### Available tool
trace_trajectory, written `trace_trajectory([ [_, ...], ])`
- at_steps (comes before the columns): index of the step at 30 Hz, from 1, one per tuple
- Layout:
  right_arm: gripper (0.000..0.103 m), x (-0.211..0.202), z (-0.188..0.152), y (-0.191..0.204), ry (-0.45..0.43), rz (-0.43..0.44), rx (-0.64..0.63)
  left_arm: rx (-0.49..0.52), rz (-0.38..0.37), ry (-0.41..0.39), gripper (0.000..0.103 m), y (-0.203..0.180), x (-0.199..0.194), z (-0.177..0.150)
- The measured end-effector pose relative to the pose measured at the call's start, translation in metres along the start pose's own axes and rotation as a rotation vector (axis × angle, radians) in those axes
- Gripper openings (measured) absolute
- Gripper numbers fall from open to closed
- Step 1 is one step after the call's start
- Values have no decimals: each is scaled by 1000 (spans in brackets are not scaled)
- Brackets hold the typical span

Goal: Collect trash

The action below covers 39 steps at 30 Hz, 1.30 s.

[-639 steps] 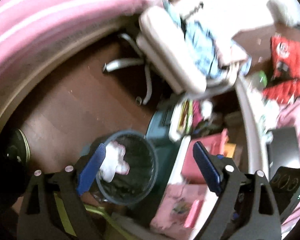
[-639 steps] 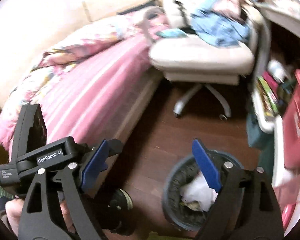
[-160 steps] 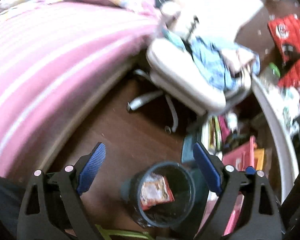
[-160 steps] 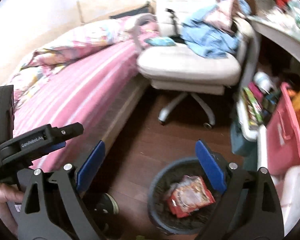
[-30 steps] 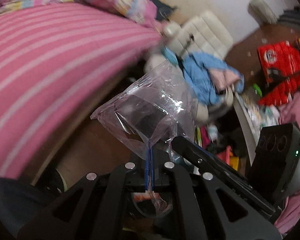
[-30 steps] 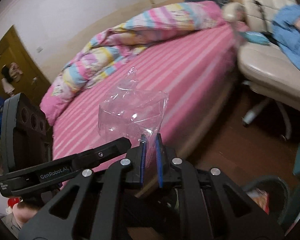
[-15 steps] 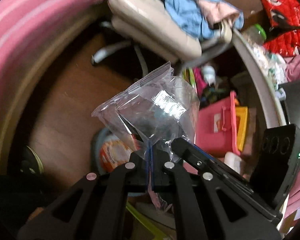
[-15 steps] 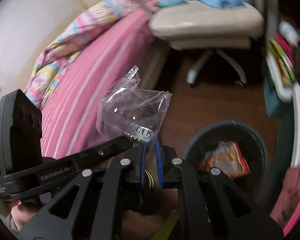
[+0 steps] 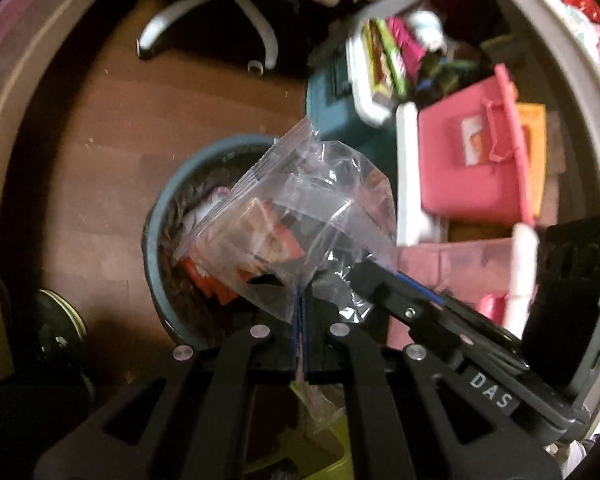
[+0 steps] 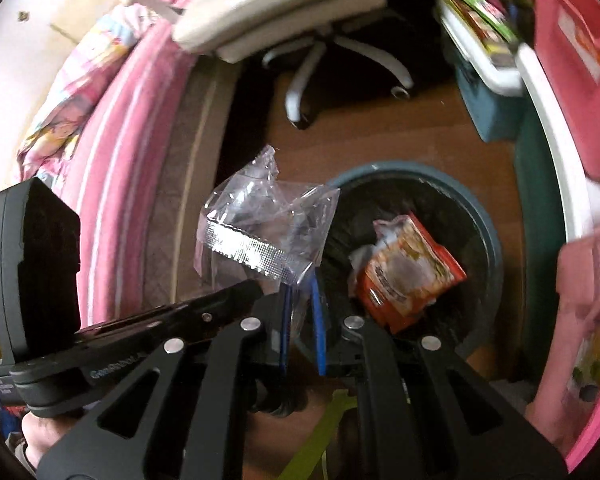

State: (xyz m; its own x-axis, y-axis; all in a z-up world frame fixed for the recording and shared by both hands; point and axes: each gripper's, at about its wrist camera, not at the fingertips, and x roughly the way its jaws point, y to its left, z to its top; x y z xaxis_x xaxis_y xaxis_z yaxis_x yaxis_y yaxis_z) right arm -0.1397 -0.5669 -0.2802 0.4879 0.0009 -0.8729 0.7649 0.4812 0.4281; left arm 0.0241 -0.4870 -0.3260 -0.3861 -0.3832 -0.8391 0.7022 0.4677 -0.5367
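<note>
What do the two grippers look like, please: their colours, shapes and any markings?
Both are black plastic. The left gripper has two broad fingers with triangular cut-outs, silver screws and thin blue pads. The right gripper is built the same way. In the left view the other gripper's body carries white letters "DAS"; in the right view the other one carries a blurred white logo. No cables or sleeves show.
</note>
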Motion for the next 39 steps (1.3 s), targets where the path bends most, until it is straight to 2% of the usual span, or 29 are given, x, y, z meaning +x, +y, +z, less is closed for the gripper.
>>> trace_trajectory([
  [7,11,20,-7,-24,40,-32,64,16,19,110,2,4,38,3],
  [10,11,25,-9,-30,46,-47,85,17,28,160,8,5,53,4],
  [12,13,27,-9,-36,44,-60,102,23,52,184,20,4,62,5],
  [13,15,28,-9,-38,43,-65,109,27,72,188,35,5,66,6],
  [14,16,30,-9,-44,41,-71,124,16,92,188,44,7,68,7],
  [15,16,31,-9,-48,40,-74,137,3,97,192,48,10,69,8],
  [17,24,34,-7,-53,42,-83,148,-30,132,202,64,17,74,10],
  [18,29,34,-7,-55,44,-90,150,-41,142,201,66,19,74,10],
  [20,44,31,-6,-60,29,-117,171,-69,141,197,71,25,73,12],
  [21,59,30,-7,-62,21,-124,179,-78,140,193,73,26,73,13],
  [22,71,29,-7,-63,13,-132,187,-82,143,187,77,27,71,13],
  [24,82,27,-6,-64,-4,-154,191,-86,151,169,81,26,68,15],
  [30,84,10,2,-44,-95,-159,119,-115,136,73,86,27,44,15],
  [36,87,-32,6,13,-288,-150,-30,-159,141,-107,88,31,-8,11],
  [39,88,-50,5,40,-357,-132,-99,-188,152,-230,89,33,-47,6],
])
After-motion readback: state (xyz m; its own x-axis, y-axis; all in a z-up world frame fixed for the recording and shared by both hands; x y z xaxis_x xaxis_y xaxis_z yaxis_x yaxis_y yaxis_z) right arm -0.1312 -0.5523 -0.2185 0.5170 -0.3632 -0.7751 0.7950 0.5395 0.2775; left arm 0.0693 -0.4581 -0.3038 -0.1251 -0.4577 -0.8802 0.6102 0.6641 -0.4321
